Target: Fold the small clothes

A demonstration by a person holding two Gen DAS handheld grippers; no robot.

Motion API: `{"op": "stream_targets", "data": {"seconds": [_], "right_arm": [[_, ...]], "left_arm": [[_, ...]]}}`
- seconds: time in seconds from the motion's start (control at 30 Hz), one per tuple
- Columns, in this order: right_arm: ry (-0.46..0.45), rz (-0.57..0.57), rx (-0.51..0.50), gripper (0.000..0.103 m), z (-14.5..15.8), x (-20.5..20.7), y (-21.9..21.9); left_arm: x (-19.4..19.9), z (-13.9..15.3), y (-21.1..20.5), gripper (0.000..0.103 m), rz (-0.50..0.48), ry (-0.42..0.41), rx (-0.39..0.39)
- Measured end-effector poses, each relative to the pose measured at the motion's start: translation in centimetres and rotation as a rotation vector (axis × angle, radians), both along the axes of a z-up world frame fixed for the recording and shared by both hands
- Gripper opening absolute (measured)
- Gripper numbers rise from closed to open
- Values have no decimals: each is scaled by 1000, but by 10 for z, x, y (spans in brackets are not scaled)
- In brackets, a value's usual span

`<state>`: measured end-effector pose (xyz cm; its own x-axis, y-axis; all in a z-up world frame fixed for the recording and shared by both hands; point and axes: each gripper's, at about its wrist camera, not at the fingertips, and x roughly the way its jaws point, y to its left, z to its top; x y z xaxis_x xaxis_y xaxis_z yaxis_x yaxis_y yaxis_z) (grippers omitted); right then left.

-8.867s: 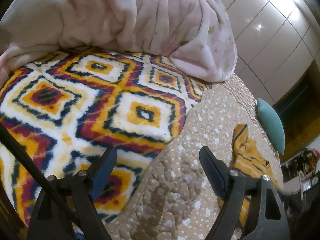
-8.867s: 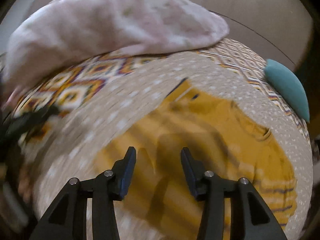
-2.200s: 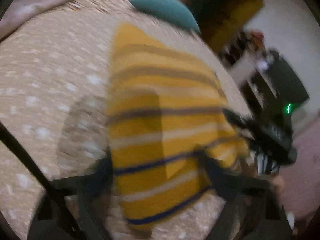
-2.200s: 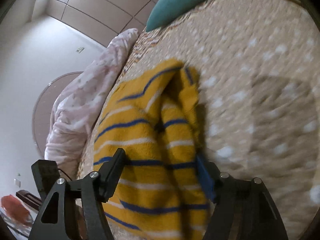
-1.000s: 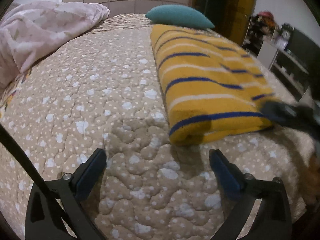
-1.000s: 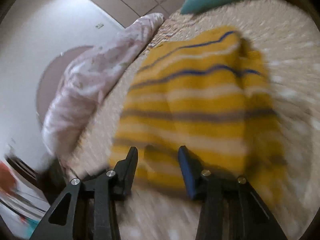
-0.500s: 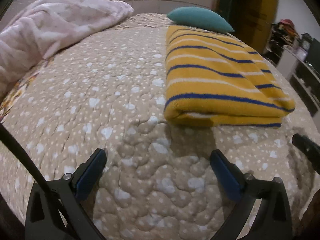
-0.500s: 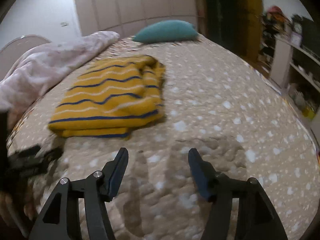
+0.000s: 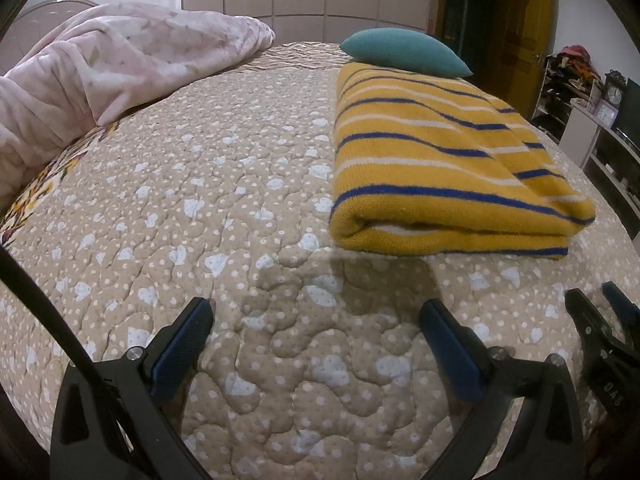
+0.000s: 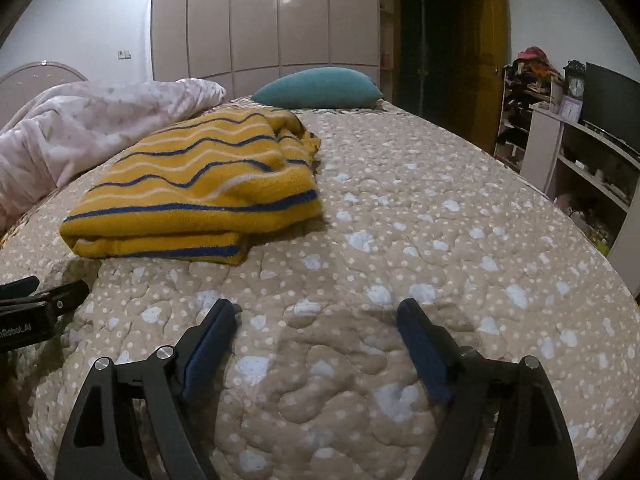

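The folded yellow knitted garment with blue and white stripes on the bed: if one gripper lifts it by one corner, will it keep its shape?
Probably not. The folded yellow knitted garment with blue and white stripes looks soft and thick, so it would likely droop and unfold. Its layers lie loose, with a rumpled far edge. It seems light, and the knit unlikely to slip from the pads.

Both low, side by side — sharing sweater (image 9: 448,160)
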<state>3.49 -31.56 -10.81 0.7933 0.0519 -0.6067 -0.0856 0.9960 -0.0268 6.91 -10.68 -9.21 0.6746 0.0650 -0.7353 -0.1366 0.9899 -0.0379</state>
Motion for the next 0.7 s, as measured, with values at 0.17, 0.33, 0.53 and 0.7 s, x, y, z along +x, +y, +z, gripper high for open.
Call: {"op": "stream_targets", "data": {"seconds": [0.17,0.33,0.53,0.7], "right_arm": [[-3,0,0,87,1,-3,0],[-5,1,-2,87,0,-6,-1],[-8,-2,-8,87,1,-6,0],[-9,-4,-11,87,1,-6,1]], "left_arm": [[0,0,0,103,0,0,0],[0,0,1,103,0,-1,0],[0,0,0,103,0,0,0],[1,0,1,103,0,0,0]]}}
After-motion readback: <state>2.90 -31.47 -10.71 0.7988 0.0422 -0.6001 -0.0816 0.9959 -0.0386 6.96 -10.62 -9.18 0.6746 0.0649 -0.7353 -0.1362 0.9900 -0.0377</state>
